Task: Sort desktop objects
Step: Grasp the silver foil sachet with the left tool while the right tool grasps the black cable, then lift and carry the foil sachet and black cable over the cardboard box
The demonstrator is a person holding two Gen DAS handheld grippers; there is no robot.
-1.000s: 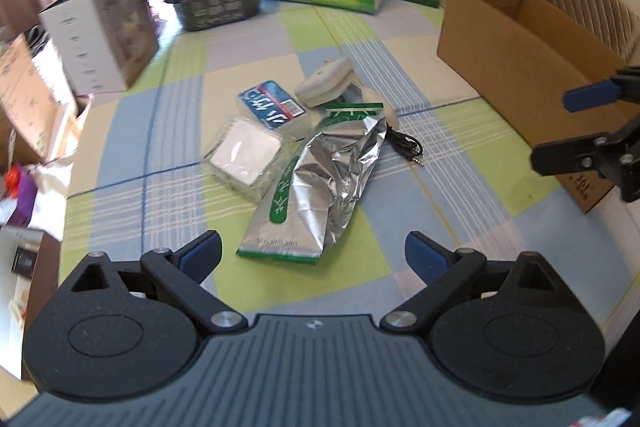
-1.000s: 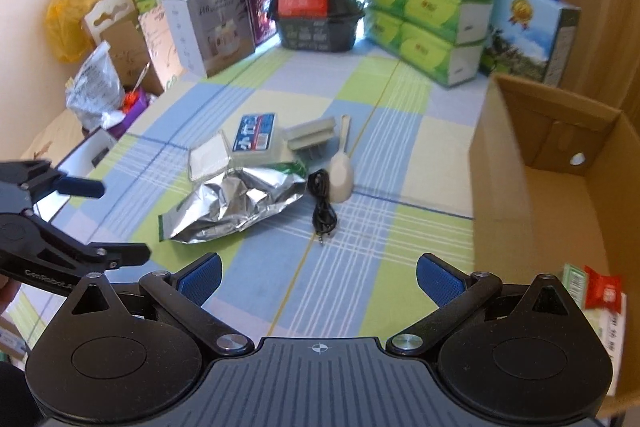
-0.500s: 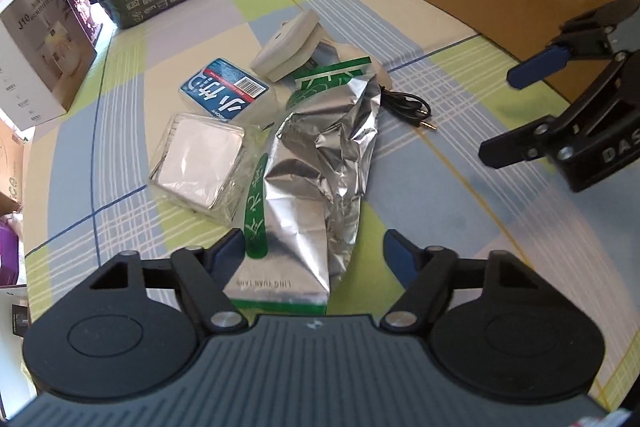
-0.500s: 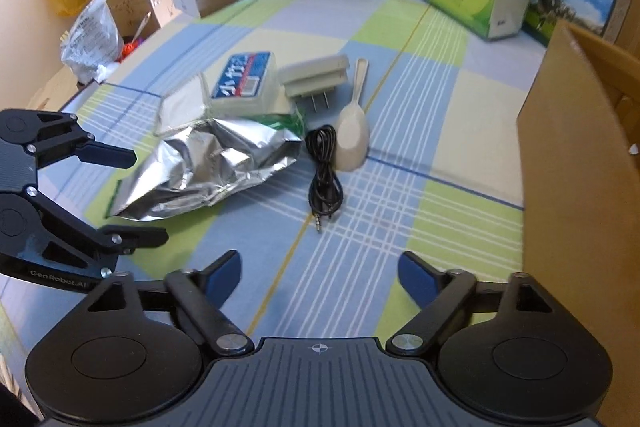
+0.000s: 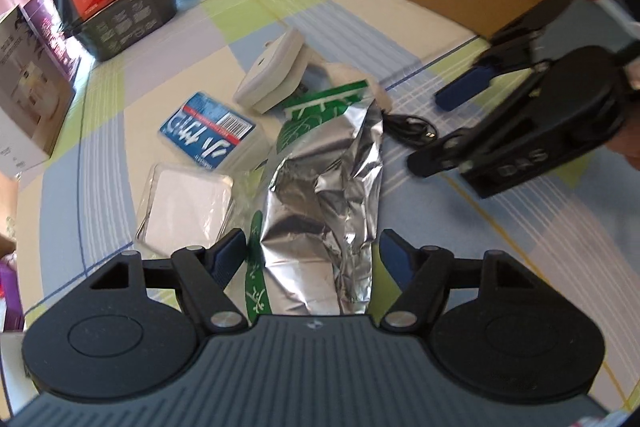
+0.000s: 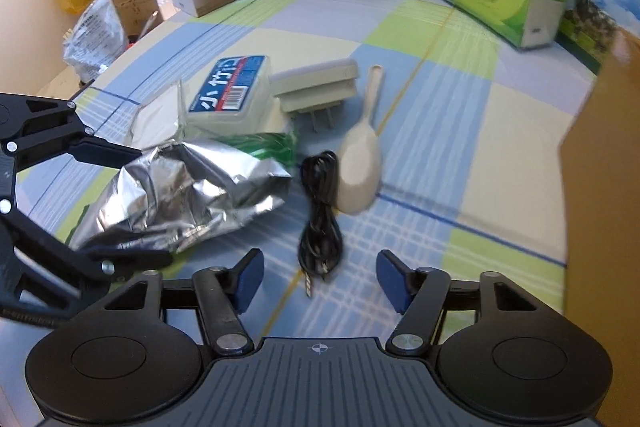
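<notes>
left wrist: my left hand-held gripper gapes astride the foil bag at 6 o'clock on the worktop; next, I judge, pinch it | right wrist: right hand-held gripper agape over black cable, 6 o'clock; only here shows the beige scoop.

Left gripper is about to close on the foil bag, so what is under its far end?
The foil bag overlaps the blue-labelled pack and a clear-wrapped white pack. The left gripper is open around its near end. Anything fully beneath is hidden.
</notes>
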